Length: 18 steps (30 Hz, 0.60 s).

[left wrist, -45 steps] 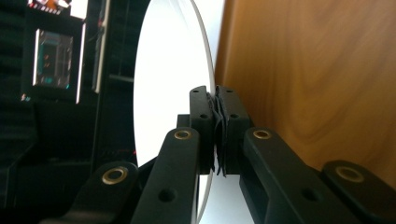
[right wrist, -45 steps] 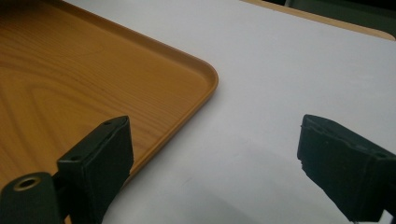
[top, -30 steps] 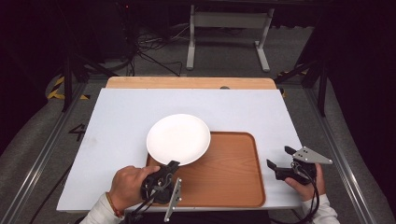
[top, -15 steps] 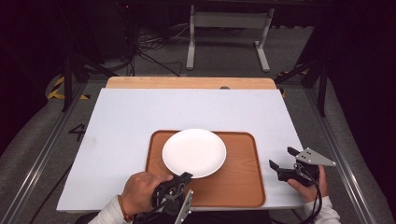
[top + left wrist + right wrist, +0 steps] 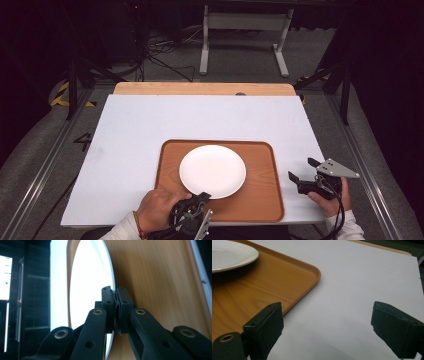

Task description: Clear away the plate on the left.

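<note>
Left gripper clamped on plate rim, seemingly set on tray, lower centre; next, release. Right gripper apart, idle.

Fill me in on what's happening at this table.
A person works two handheld grippers. The left gripper is clamped on the near rim of a white plate, which sits over a wooden tray on the table. The right gripper waits open beside the tray, holding nothing.
</note>
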Tool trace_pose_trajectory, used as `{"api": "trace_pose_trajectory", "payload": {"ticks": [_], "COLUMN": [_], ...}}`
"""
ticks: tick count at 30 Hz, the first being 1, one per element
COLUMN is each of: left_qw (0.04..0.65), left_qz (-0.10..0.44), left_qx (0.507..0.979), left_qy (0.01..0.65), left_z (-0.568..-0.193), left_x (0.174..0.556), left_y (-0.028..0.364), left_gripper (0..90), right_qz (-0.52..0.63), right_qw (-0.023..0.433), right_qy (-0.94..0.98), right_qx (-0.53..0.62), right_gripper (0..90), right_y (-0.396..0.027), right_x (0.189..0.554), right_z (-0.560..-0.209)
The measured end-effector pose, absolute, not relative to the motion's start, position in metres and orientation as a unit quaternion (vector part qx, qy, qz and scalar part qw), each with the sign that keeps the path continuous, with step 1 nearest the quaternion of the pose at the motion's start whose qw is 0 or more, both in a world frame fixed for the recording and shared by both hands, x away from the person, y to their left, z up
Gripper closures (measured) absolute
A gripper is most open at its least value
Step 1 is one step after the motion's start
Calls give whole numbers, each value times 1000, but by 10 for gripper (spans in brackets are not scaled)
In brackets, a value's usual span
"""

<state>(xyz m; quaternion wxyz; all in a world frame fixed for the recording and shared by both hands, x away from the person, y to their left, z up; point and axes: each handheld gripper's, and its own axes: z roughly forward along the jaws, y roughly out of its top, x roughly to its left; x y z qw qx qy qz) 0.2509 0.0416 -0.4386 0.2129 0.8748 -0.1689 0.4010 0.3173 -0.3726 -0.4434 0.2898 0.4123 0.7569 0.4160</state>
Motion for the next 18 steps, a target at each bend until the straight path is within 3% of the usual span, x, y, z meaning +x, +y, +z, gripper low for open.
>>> {"api": "trace_pose_trajectory", "payload": {"ticks": [14,18], "left_qw": [249,254], "left_qz": [381,352], "left_qx": [877,888], "left_qy": [-157,-153], "left_z": [-442,-444], "left_x": [259,263], "left_y": [42,42], "left_gripper": [866,848], "right_qz": [417,419], "right_qw": [289,289], "right_qy": [760,761], "right_qx": [405,403], "right_gripper": [112,113], "right_y": [-371,-371], "right_x": [317,317], "right_z": [-444,-445]}}
